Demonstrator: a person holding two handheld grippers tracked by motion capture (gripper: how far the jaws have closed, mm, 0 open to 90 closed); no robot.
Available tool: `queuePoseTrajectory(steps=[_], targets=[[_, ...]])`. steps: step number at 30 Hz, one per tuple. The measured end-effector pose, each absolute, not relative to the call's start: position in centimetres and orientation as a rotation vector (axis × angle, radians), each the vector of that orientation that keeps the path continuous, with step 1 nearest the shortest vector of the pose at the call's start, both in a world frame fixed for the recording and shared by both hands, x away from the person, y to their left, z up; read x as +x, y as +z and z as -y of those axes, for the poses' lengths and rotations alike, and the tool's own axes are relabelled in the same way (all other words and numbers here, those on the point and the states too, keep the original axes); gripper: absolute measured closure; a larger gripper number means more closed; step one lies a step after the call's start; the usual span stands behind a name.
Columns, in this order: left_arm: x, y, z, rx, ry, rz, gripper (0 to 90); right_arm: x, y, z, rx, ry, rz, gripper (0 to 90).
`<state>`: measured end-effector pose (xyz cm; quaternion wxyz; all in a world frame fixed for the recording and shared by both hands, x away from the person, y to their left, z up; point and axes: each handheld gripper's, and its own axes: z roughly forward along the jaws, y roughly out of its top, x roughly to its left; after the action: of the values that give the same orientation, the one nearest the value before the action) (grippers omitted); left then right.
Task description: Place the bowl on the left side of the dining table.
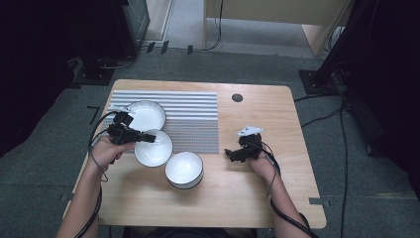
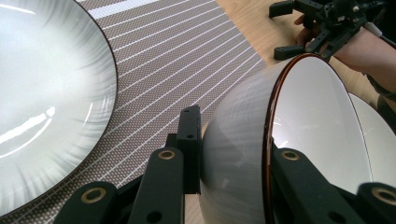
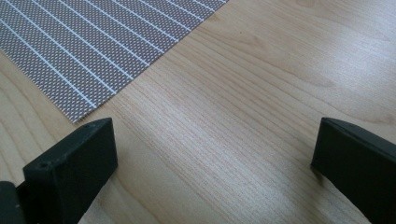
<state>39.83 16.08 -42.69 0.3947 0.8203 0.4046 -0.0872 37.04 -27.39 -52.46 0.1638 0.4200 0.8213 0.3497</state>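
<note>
Three white bowls with dark rims lie left of centre. The far bowl [image 1: 144,115] [image 2: 46,102] rests on the striped mat [image 1: 190,121]. My left gripper [image 1: 148,138] [image 2: 236,135] is shut on the near rim of the middle bowl [image 1: 156,149] [image 2: 308,116], one jaw outside the wall and one inside. It seems tipped up in the left gripper view. The third bowl [image 1: 184,169] [image 2: 373,135] sits on bare wood just beyond it. My right gripper [image 1: 231,154] [image 3: 215,154] stands open over bare wood beside the mat's corner [image 3: 70,56], holding nothing.
The wooden table [image 1: 257,188] has a round cable hole [image 1: 237,97] at the back. In the left gripper view, the right gripper [image 2: 285,28] and its hand are farther off. Cables trail from both grippers toward the person.
</note>
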Motion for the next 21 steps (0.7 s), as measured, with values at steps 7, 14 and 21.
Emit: queuePoseTrajectory(steps=[7, 14, 21], targets=[[40.2, -43.3, -16.5, 2.082, -0.224, -1.052, 74.0, 37.0, -52.5, 27.4, 1.197, 0.997, -2.341, 0.0], [40.6, -43.8, -16.8, 2.077, -0.221, -1.075, 73.9, 37.0, -52.5, 27.4, 1.197, 0.997, -2.342, 0.0], [40.9, -44.3, -17.0, 2.09, -0.224, -1.079, 73.7, 37.0, -52.5, 27.4, 1.198, 0.997, -2.341, 0.0]])
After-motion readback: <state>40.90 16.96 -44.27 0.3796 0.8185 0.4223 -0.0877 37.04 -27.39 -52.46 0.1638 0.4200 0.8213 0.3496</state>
